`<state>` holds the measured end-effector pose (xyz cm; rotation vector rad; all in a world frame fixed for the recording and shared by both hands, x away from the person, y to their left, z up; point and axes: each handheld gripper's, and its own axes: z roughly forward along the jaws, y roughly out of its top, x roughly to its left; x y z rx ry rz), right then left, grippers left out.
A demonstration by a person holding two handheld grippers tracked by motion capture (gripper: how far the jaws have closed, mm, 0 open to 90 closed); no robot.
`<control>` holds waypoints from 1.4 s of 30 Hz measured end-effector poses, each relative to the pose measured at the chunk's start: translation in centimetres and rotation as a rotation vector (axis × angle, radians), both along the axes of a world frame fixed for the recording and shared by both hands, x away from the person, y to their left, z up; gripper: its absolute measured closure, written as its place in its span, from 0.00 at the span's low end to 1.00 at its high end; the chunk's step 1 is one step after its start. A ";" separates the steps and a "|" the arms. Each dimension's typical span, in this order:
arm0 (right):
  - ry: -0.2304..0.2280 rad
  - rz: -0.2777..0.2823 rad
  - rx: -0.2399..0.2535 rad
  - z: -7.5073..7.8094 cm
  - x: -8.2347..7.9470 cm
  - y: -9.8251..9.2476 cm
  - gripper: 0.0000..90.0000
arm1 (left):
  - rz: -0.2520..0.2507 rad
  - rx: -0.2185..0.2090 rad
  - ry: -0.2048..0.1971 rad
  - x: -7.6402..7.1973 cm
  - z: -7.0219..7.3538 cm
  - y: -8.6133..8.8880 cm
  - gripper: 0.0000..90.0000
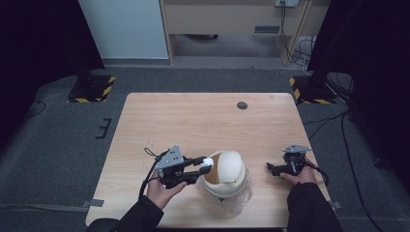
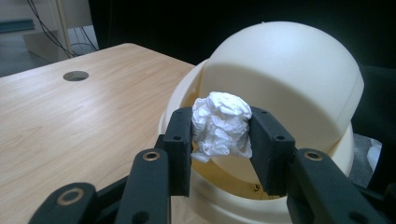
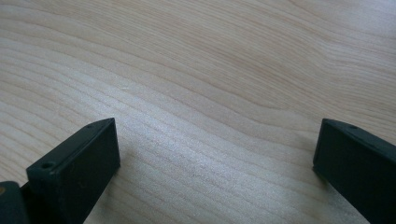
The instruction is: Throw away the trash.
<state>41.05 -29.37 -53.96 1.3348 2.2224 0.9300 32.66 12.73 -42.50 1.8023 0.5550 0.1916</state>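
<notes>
left gripper (image 2: 221,135), jaws clamped on a crumpled paper ball (image 2: 221,125) at the near-left mouth of the domed bin (image 1: 227,180); released short, it may bounce off the rim; right gripper (image 3: 215,158) idles, jaws apart.

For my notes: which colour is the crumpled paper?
White paper; the left gripper view shows it best.

The bin's (image 2: 280,88) inside is largely hidden behind its domed lid and the crumpled tissue (image 2: 222,123); its base is cut off.
</notes>
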 end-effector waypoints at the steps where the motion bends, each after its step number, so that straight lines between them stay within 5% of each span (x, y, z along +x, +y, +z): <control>1: -0.001 0.000 -0.001 0.0 0.0 0.0 0.01 | -0.003 0.002 0.002 0.0 -0.1 -0.1 0.68; 17: 0.000 0.000 0.000 0.0 0.0 0.0 0.01 | -0.029 0.002 -0.006 0.2 -0.1 0.0 0.51; 29: 0.000 0.000 0.000 0.0 0.0 0.0 0.01 | 0.087 -0.029 -0.006 1.3 0.3 3.4 0.42; 42: 0.000 0.000 0.000 0.0 0.0 0.0 0.01 | 0.213 0.062 0.040 2.9 -1.7 6.1 0.32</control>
